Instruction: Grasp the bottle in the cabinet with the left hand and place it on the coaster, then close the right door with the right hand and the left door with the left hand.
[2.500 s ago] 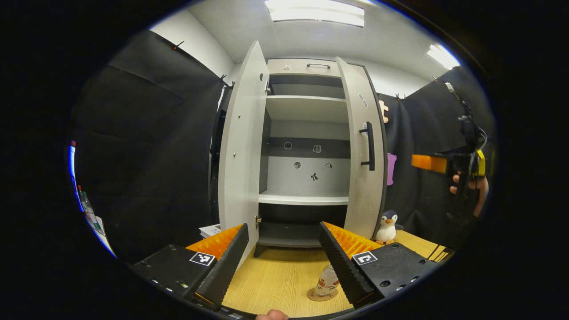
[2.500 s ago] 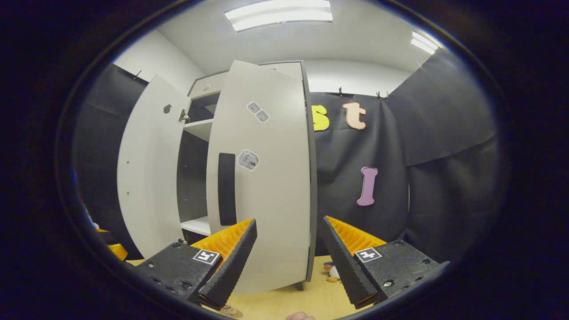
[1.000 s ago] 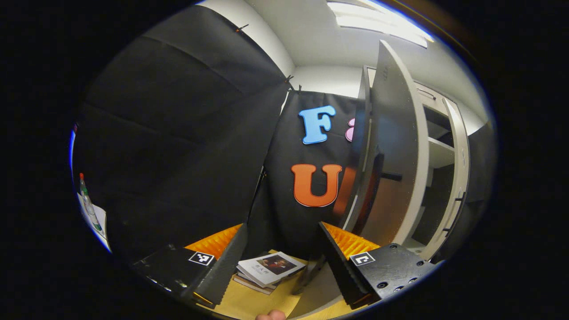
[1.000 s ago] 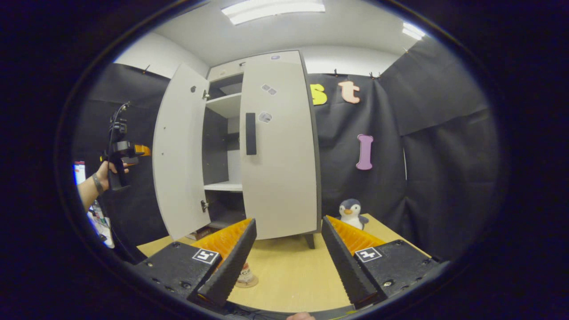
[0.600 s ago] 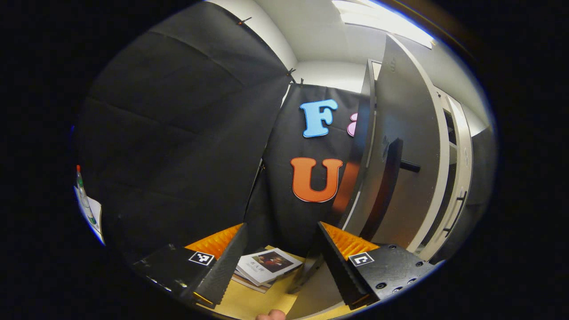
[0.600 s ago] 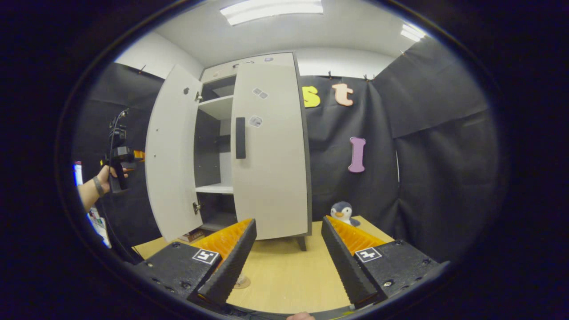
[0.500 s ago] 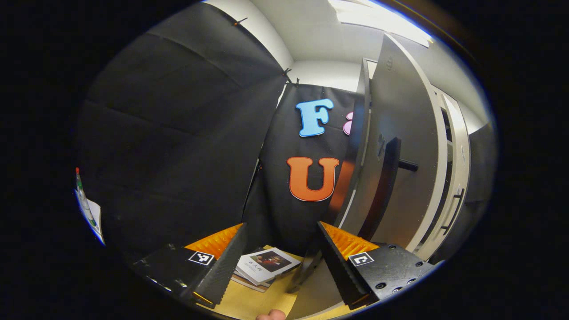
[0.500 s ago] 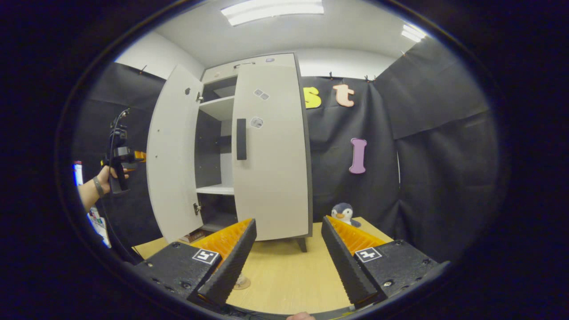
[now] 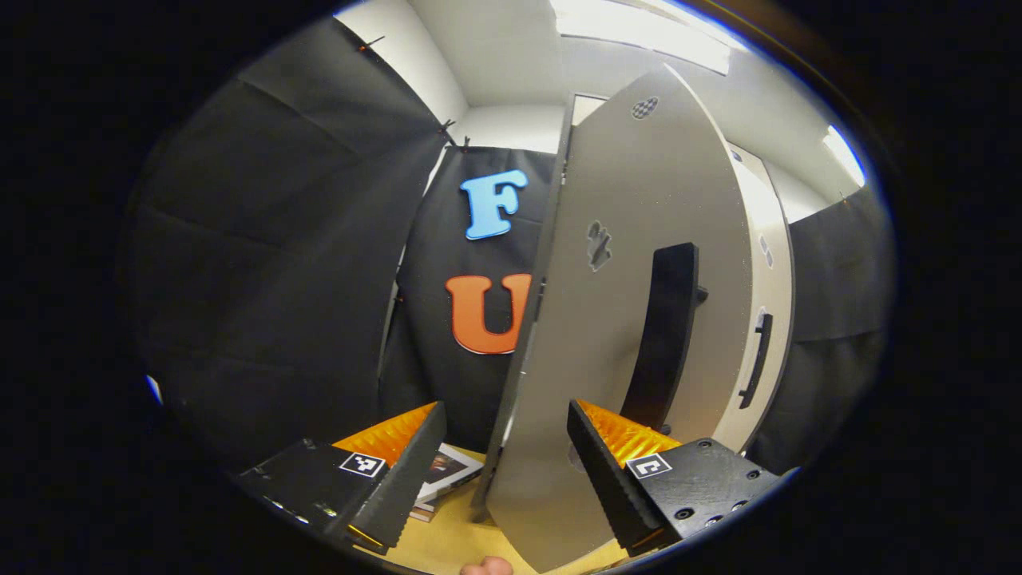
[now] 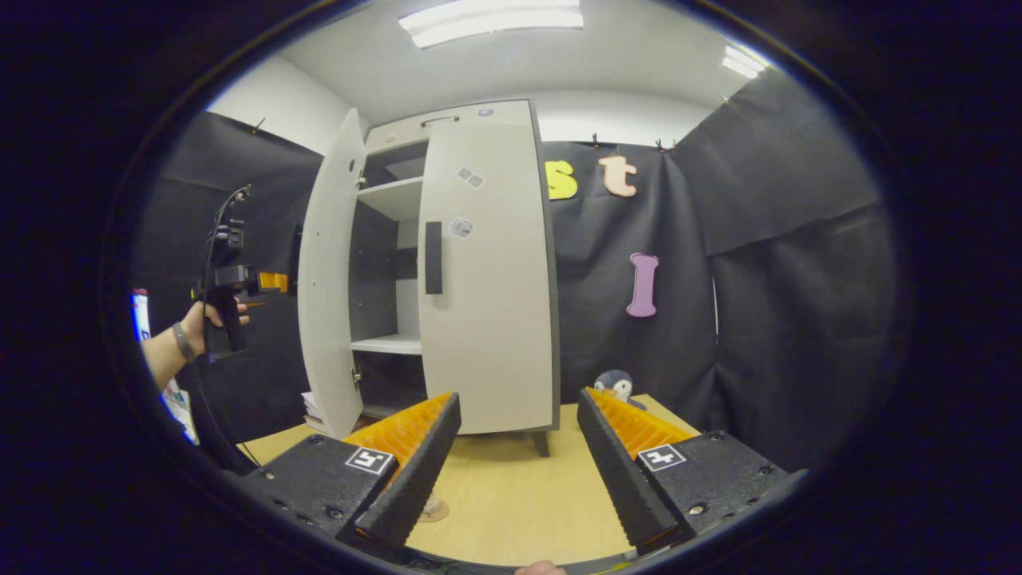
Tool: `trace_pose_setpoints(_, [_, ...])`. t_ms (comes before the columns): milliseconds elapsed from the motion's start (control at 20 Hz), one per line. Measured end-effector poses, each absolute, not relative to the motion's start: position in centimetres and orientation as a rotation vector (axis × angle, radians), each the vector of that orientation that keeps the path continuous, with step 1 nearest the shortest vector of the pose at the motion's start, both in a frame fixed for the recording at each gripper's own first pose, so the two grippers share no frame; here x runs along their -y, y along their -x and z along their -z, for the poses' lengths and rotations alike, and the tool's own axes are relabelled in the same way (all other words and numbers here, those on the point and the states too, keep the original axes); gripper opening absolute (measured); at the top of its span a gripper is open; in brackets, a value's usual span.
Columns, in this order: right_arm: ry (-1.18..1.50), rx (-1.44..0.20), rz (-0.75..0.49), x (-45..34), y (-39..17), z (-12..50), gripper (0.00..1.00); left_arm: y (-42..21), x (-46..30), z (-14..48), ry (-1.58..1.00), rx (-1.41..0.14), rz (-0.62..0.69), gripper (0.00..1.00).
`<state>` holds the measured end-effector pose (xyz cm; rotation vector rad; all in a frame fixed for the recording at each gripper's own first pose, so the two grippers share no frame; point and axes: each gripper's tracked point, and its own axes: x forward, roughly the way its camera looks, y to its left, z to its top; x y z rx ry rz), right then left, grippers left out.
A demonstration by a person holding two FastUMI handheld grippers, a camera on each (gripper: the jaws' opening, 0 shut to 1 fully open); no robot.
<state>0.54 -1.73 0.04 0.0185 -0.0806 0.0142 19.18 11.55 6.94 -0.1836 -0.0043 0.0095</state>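
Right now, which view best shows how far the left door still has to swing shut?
The right gripper view: it shows the left door ajar, the shelves in the gap and the shut right door. The left gripper view sees that door close up, outer face and handle, gap hidden.

Black cloth [image 10: 790, 239] hangs on clips around the booth, white wall [image 10: 271, 104] showing above it. White ceiling, two lit light panels [image 10: 491, 16]. Light wood table [image 10: 511, 487] carries the furniture. Plush penguin [image 10: 613, 385] sits at the table's back right corner, against the cloth. Stack of books [image 9: 447, 471] lies on the table's left side.
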Motion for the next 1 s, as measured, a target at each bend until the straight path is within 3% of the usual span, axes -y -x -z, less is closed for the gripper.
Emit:
trace_pose_setpoints(50, [-0.016, 0.087, -0.010, 1.8, -0.4, -0.3, 0.93, -19.6, -10.4, -7.0, 0.184, 0.003, 0.004, 0.93])
trace_pose_setpoints(100, [-0.015, 0.094, -0.004, 2.0, -0.4, -0.4, 0.96, -19.9, -9.3, -6.9, 0.193, 0.004, 0.015, 0.99])
trace_pose_setpoints(250, [-0.014, 0.093, 0.015, 2.3, -0.1, -0.5, 0.96, -20.2, -8.8, -7.2, 0.187, 0.027, -0.012, 0.95])
trace_pose_setpoints(300, [-0.016, 0.092, 0.020, 2.4, 0.1, -0.5, 0.96, -20.0, -8.9, -7.4, 0.189, 0.036, -0.017, 0.99])
trace_pose_setpoints(400, [-0.018, 0.088, 0.029, 2.6, 0.3, -0.6, 0.96, -19.4, -8.9, -8.0, 0.200, 0.045, -0.014, 0.95])
trace_pose_setpoints(450, [-0.018, 0.083, 0.032, 2.9, 0.4, -0.3, 0.96, -18.9, -9.2, -8.3, 0.200, 0.047, -0.017, 0.99])
trace_pose_setpoints(500, [-0.019, 0.080, 0.033, 3.0, 0.5, 0.0, 0.96, -18.2, -9.5, -8.6, 0.197, 0.050, -0.020, 0.95])
trace_pose_setpoints(550, [-0.021, 0.074, 0.033, 3.1, 0.4, 0.2, 0.96, -17.5, -9.6, -8.9, 0.195, 0.051, -0.018, 0.99])
trace_pose_setpoints(650, [-0.031, 0.063, 0.024, 2.9, 0.0, 0.4, 0.96, -15.9, -9.1, -9.0, 0.191, 0.056, 0.001, 0.99])
trace_pose_setpoints(750, [-0.040, 0.054, 0.016, 2.6, -0.4, 0.7, 0.96, -13.7, -8.6, -8.5, 0.159, 0.058, 0.001, 0.95])
trace_pose_setpoints(800, [-0.047, 0.051, 0.009, 2.3, -0.6, 0.7, 0.96, -12.7, -8.3, -8.1, 0.141, 0.055, -0.002, 0.99])
trace_pose_setpoints(900, [-0.063, 0.047, -0.014, 1.6, -0.9, 0.7, 0.96, -10.4, -6.8, -6.9, 0.124, 0.038, 0.008, 0.99])
trace_pose_setpoints(950, [-0.068, 0.048, -0.024, 1.3, -1.1, 0.6, 0.96, -9.5, -5.9, -6.3, 0.127, 0.033, 0.019, 0.95])
trace_pose_setpoints(1000, [-0.066, 0.046, -0.029, 1.2, -1.2, 0.6, 0.96, -8.6, -5.0, -5.5, 0.130, 0.029, 0.026, 0.99])
